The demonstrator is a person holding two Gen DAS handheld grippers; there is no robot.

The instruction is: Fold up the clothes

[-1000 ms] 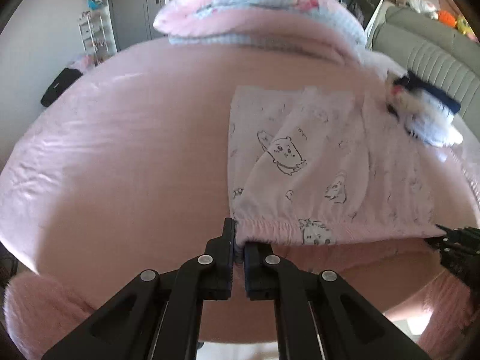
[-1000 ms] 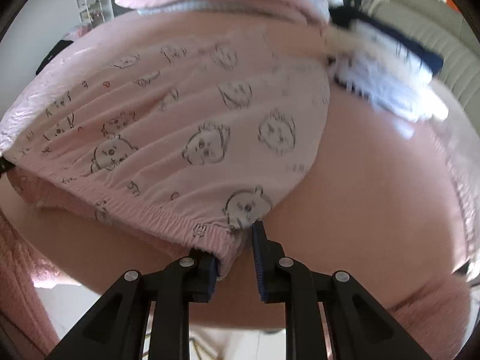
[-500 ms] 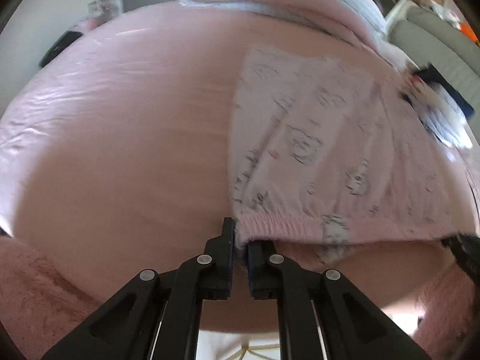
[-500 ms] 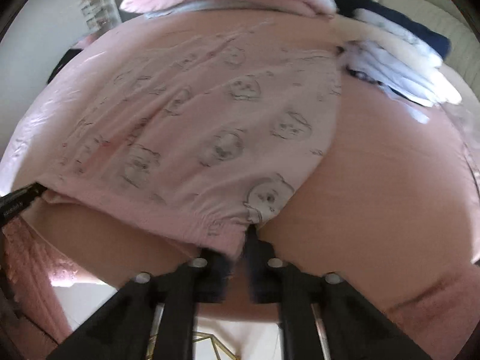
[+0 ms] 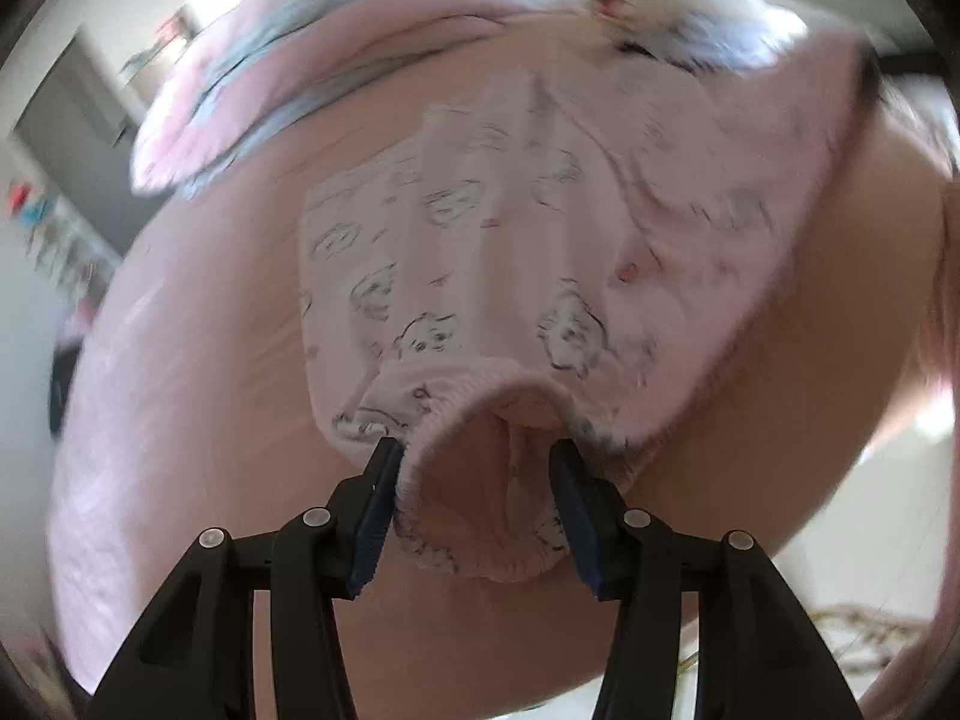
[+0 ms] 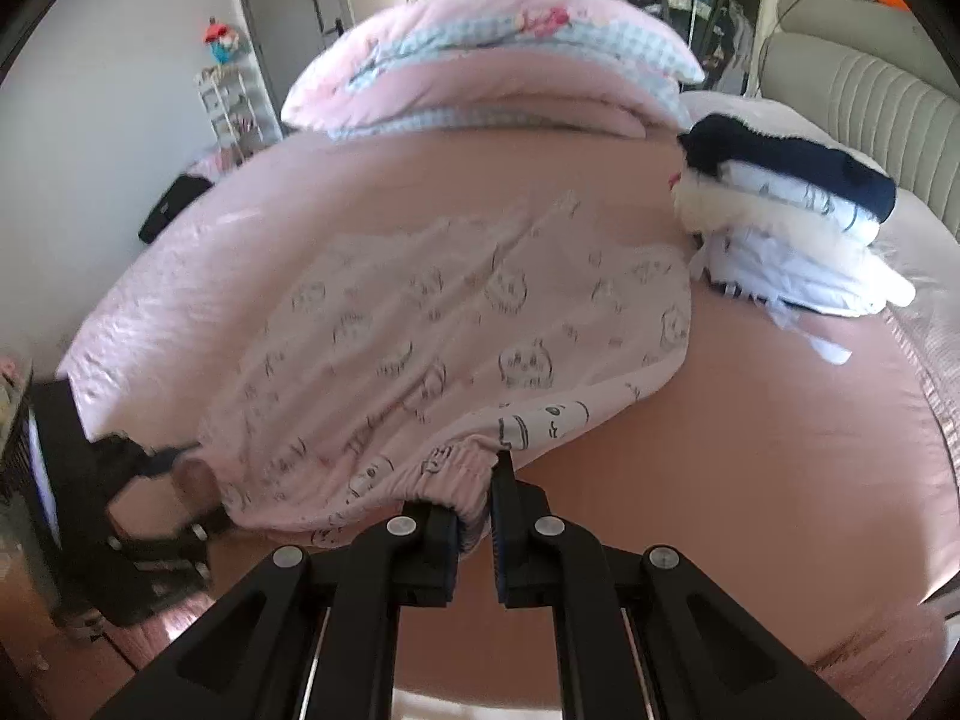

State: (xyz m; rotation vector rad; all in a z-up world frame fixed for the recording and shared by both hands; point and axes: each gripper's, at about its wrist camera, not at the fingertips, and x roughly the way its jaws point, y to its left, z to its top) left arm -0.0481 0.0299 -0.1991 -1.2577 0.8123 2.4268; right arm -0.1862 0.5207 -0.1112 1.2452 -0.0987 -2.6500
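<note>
Two grippers work on one pair of pink pants with little cartoon animals, lying on the pink bed. From the left wrist view, the left gripper (image 5: 474,501) is opening its jaws, and the stretchy waistband (image 5: 480,396) of the pants (image 5: 510,252) sits loose between them, with neither pad pressing on it. Past the pants, far from the waistband, lie a folded quilt (image 5: 336,60) and a blurry pile of clothes (image 5: 690,30). From the right wrist view, the right gripper (image 6: 477,516) is pinching the other corner of the waistband (image 6: 444,468) and holds it up off the bed (image 6: 720,450), so the pants (image 6: 468,324) sag in the middle. Beyond the pants sits the stack of folded clothes (image 6: 792,222). To do this step well, I think the right hand should carry its corner slowly over the pants and lay it down flat, edges lined up, while the left side stays smooth with no bunching.
</note>
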